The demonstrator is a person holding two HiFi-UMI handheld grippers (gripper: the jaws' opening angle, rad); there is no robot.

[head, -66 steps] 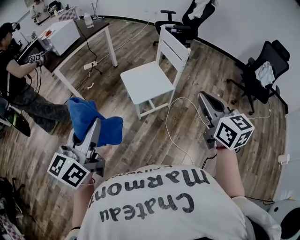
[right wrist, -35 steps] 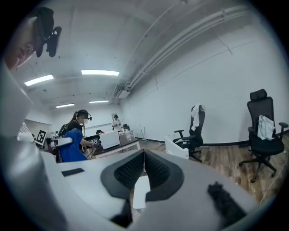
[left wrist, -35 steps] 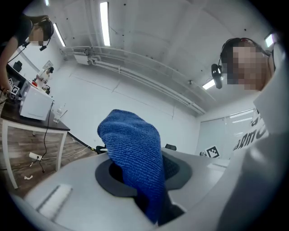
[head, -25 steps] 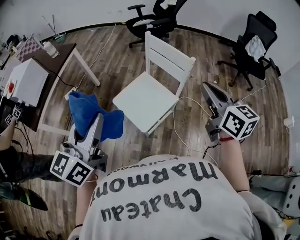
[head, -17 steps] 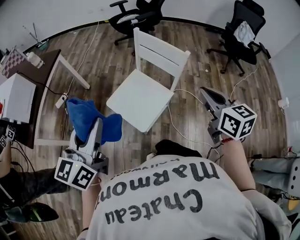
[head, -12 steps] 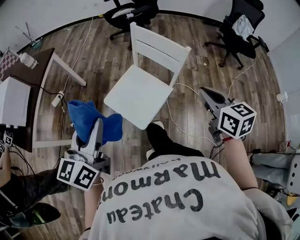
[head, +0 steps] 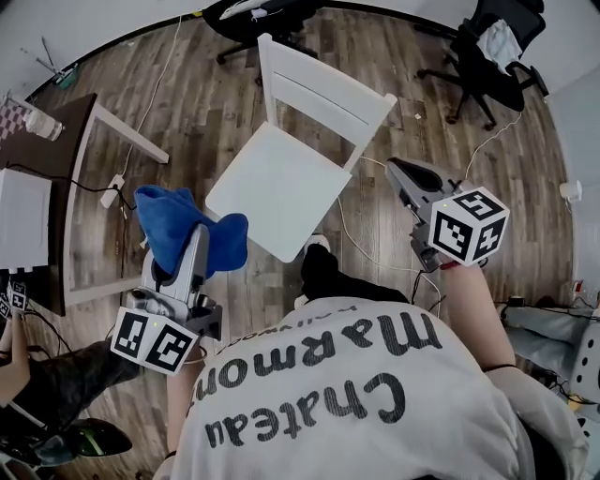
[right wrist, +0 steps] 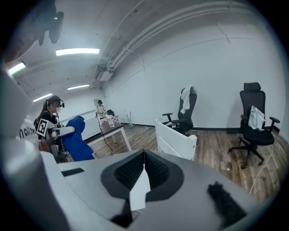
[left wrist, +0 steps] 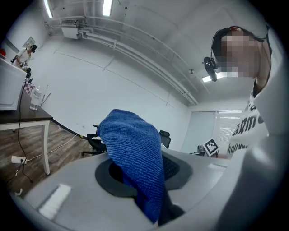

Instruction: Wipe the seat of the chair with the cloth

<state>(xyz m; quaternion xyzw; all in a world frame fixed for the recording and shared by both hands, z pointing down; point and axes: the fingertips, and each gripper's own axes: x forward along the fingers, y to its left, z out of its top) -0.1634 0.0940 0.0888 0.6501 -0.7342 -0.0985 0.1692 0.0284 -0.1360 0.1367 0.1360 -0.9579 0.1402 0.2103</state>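
Note:
The white wooden chair [head: 281, 178] stands on the wood floor just ahead of me, its seat bare, its slatted back [head: 323, 89] on the far side. My left gripper [head: 185, 242] is shut on a blue cloth [head: 178, 230], which hangs over the jaw tips, left of the seat's near corner. In the left gripper view the blue cloth [left wrist: 133, 153] drapes from between the jaws and hides the tips. My right gripper [head: 401, 176] hovers right of the seat, jaws shut with nothing in them. The right gripper view shows the chair [right wrist: 176, 137] ahead.
A dark table with white legs [head: 89, 127] stands at the left, a white box [head: 19, 216] beside it. Black office chairs stand at the back [head: 253, 14] and back right [head: 492, 52]. A white cable [head: 361, 248] lies on the floor near my foot [head: 317, 253].
I have stepped closer to the chair; it now sits nearer between both grippers, and my foot shows below the seat. The cloth stays gripped in the left gripper.

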